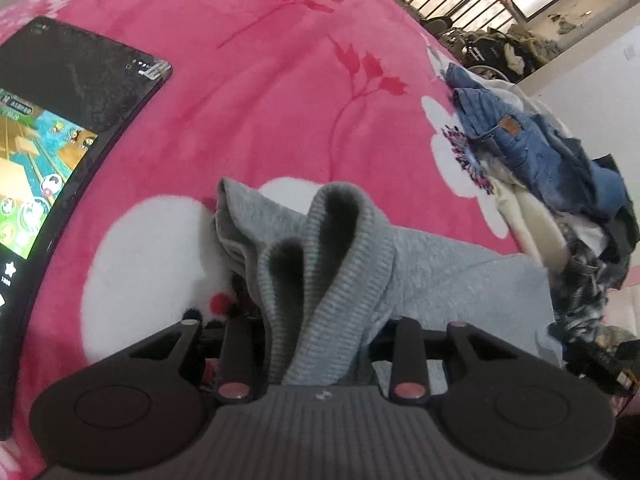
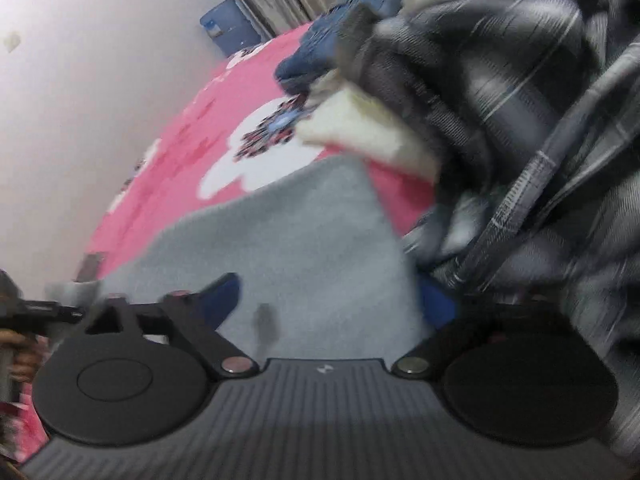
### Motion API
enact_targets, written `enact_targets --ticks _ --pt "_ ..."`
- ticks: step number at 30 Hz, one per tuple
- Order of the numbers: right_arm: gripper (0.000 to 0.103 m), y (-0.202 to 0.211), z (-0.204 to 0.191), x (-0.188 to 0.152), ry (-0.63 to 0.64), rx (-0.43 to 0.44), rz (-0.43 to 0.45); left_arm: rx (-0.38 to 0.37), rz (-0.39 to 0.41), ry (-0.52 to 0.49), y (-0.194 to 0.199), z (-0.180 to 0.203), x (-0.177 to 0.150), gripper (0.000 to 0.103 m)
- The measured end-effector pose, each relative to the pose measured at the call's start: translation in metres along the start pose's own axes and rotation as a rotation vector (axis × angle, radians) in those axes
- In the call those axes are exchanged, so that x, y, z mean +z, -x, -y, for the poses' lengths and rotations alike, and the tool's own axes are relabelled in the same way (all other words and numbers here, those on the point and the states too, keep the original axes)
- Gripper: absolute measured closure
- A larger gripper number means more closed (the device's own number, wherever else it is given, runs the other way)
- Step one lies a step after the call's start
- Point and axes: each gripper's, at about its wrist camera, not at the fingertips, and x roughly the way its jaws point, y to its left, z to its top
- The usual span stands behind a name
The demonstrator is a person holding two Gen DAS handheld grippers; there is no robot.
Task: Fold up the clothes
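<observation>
The blanket [image 1: 248,92] is plush pink fleece with a soft, fuzzy nap and white flower patches. The sweater [image 1: 440,280] is matt grey knit, its cuff [image 1: 344,264] ribbed and its body [image 2: 288,240] brushed and slightly fuzzy. The jeans [image 1: 516,140] are coarse blue denim with a small leather-like patch. A plaid shirt [image 2: 532,128] looks like woven, matt cloth. The tablet [image 1: 76,80] has a glossy glass face, smudged and scratched. The left gripper [image 1: 320,344] is matt black plastic with a ridged grey top.
</observation>
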Motion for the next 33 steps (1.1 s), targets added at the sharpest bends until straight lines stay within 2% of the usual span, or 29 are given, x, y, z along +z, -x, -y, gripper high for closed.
enact_targets --ticks 3,5,6,8,10,12,13,14,16,19,22,25,27,30,31,32,33 --pt "0.055 0.004 -0.005 -0.005 -0.076 -0.023 -0.026 -0.008 -0.01 -0.026 -0.003 0.002 0.002 0.069" --pt "0.084 0.012 0.009 -0.009 -0.179 -0.03 -0.022 -0.031 -0.017 -0.052 -0.004 0.0 0.004 0.068" --pt "0.087 0.013 0.016 -0.01 -0.221 -0.018 -0.022 -0.049 -0.02 -0.052 -0.005 -0.002 0.004 0.068" --pt "0.087 0.012 0.025 -0.011 -0.281 0.001 -0.029 -0.096 -0.028 -0.024 -0.007 -0.012 0.005 0.067" --pt "0.083 0.002 0.023 -0.011 -0.265 -0.006 -0.061 -0.15 -0.043 0.015 -0.012 -0.022 0.007 0.067" --pt "0.076 -0.004 0.019 -0.008 -0.319 -0.034 -0.069 -0.187 -0.053 0.029 -0.015 -0.028 0.01 0.071" --pt "0.078 -0.005 0.012 -0.005 -0.313 -0.067 -0.075 -0.193 -0.051 0.023 -0.014 -0.027 0.01 0.072" --pt "0.088 -0.004 0.001 -0.002 -0.28 -0.11 -0.075 -0.196 -0.044 0.02 -0.012 -0.025 0.01 0.073" --pt "0.093 0.005 -0.028 -0.003 -0.161 -0.176 -0.046 -0.215 -0.025 0.002 -0.005 -0.018 0.009 0.074" --pt "0.095 0.048 -0.047 -0.011 -0.133 -0.167 0.041 -0.266 -0.001 -0.04 0.011 0.002 0.015 0.075" --pt "0.095 0.091 -0.057 -0.019 -0.173 -0.165 0.117 -0.326 -0.02 -0.076 0.016 0.029 0.026 0.075" --pt "0.095 0.121 -0.052 -0.024 -0.215 -0.201 0.164 -0.397 -0.07 -0.085 0.005 0.054 0.037 0.075" --pt "0.095 0.137 -0.044 -0.028 -0.234 -0.238 0.196 -0.426 -0.094 -0.131 -0.012 0.07 0.042 0.075" --pt "0.095 0.149 -0.022 -0.036 -0.196 -0.371 0.246 -0.374 -0.101 -0.269 -0.06 0.086 0.042 0.073" --pt "0.095 0.143 -0.005 -0.042 -0.221 -0.411 0.234 -0.318 -0.112 -0.301 -0.081 0.085 0.04 0.068" --pt "0.093 0.133 0.015 -0.051 -0.283 -0.414 0.21 -0.281 -0.117 -0.32 -0.099 0.083 0.039 0.063" --pt "0.089 0.12 0.033 -0.061 -0.32 -0.419 0.157 -0.308 -0.106 -0.3 -0.106 0.077 0.038 0.062"
